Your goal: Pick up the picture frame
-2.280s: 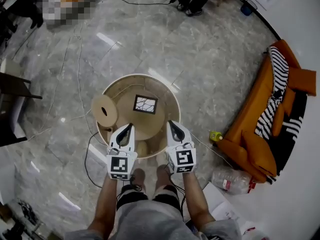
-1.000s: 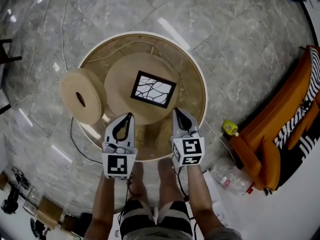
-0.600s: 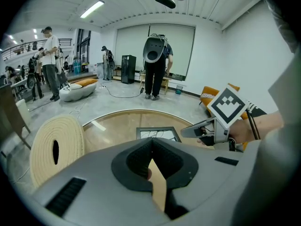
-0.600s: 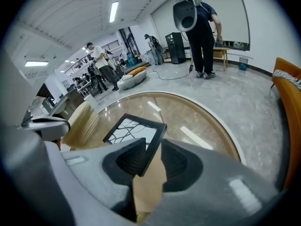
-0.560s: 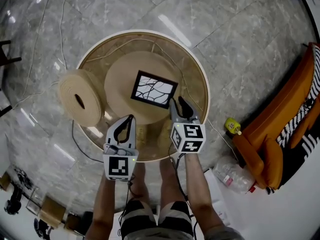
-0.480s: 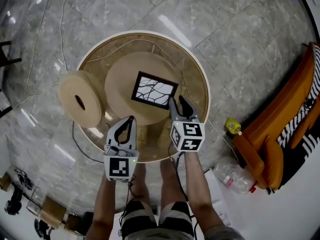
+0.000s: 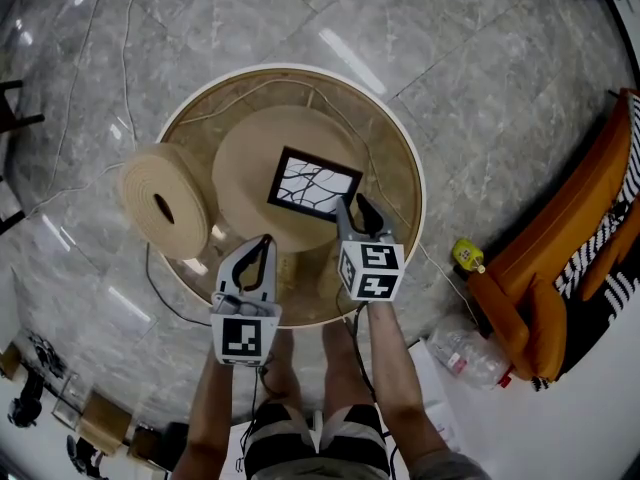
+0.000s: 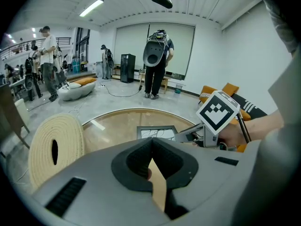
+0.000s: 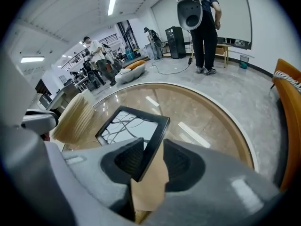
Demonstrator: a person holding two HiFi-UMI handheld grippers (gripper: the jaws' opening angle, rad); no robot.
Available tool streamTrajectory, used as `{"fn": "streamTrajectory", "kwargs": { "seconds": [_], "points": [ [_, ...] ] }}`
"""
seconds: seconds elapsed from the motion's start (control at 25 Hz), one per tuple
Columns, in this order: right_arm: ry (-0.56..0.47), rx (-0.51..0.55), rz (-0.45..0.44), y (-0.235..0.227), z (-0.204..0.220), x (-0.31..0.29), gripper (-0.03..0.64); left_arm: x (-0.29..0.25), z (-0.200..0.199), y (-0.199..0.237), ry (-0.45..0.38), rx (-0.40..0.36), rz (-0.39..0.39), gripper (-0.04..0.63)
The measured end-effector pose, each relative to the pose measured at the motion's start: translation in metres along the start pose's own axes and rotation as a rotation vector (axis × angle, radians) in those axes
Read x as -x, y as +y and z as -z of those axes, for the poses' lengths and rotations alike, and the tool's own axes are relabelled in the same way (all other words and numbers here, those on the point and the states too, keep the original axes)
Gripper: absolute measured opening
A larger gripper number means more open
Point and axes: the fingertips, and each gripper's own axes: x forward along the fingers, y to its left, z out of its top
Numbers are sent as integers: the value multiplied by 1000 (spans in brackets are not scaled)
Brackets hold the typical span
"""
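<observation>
A black picture frame (image 7: pixel 313 183) with a white branch-pattern print lies flat on a tan round disc (image 7: pixel 245 158) on the round table (image 7: pixel 405 158). My right gripper (image 7: pixel 355 208) is at the frame's near right corner, and its jaws are opening. In the right gripper view the frame's (image 9: pixel 129 128) black edge runs between the two jaws of the right gripper (image 9: pixel 153 147), and the pads do not press on it. My left gripper (image 7: pixel 263 240) hovers nearer me, shut and empty, short of the frame (image 8: pixel 156 132).
A rope-wound spool (image 7: pixel 165 208) stands on edge at the table's left rim. An orange sofa (image 7: pixel 560 298), a small green-yellow bottle (image 7: pixel 465 256) and a clear plastic bottle (image 7: pixel 465 353) are on the floor at the right. People stand far off (image 8: pixel 157 55).
My right gripper has moved forward and down to the frame's near right corner, and its jaws have gone from shut to open. The left gripper has stayed put.
</observation>
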Motion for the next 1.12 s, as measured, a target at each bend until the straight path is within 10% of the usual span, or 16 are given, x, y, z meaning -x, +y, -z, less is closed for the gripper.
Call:
{"fn": "streamTrajectory", "kwargs": {
  "seconds": [1.12],
  "points": [
    [-121, 50, 44, 28, -30, 41, 61, 39, -19, 21, -65, 15, -22, 17]
  ]
}}
